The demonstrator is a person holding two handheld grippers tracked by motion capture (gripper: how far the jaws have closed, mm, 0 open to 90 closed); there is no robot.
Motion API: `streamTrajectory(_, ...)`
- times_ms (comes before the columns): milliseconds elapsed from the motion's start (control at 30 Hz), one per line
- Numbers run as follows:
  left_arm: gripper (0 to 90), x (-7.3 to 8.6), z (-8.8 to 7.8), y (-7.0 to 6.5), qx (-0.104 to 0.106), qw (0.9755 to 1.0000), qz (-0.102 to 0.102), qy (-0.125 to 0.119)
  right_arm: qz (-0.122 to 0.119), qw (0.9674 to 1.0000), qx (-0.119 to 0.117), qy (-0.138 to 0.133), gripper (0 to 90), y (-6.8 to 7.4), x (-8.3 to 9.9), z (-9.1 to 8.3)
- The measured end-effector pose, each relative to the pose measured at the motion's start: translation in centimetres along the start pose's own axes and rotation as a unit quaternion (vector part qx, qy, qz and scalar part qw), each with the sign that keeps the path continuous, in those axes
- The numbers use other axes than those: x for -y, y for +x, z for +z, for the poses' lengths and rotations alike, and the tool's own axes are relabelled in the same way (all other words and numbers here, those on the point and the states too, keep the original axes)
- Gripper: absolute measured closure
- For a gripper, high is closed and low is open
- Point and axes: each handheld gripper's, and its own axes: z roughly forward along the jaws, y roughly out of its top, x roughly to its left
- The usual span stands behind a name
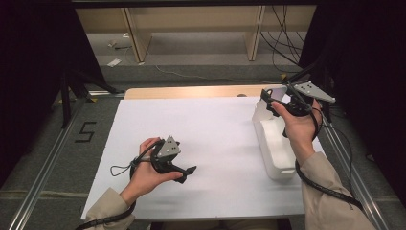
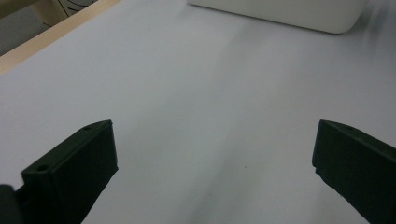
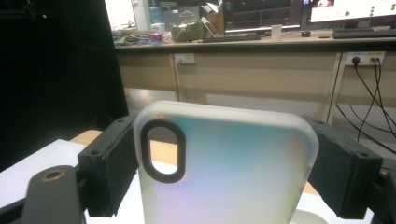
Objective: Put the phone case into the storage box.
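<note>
The phone case point(image 3: 224, 168) is translucent and frosted, with a dark oval camera hole near one upper corner. It stands upright between the two black jaws of the right gripper point(image 3: 224, 163), which clamp it across its width, one pad on each long edge. In the high view that gripper point(image 1: 282, 103) is held up above the far end of the white bin point(image 1: 275, 165) at the table's right side, with the case point(image 1: 276, 93) a pale patch at its tip.

The step in hand looks like carrying the case to or from the bin. To do it well, the grip should stay even on both edges, since a thin flexible shell can bow or pop out if it is squeezed harder or twisted. The case is best kept upright and moved slowly, clear of the bin's rim, and lowered until it rests on something before the jaws let go.

The left gripper point(image 1: 189, 171) lies low over the white sheet point(image 1: 215, 143) well apart from the bin, its jaws spread wide with nothing between them, as its own view shows point(image 2: 215, 163). It could come across to steady the bin or take the case's free end, but it should keep out of the right hand's point(image 1: 299, 127) path
</note>
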Motion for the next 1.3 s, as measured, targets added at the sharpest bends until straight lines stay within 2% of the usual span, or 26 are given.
streamTrajectory(1300,0.0,0.0,0.0,0.0,0.0,1.0,0.0,0.0,-0.002,0.9997,0.024,0.002,18.3,-1.2,0.0,-0.2)
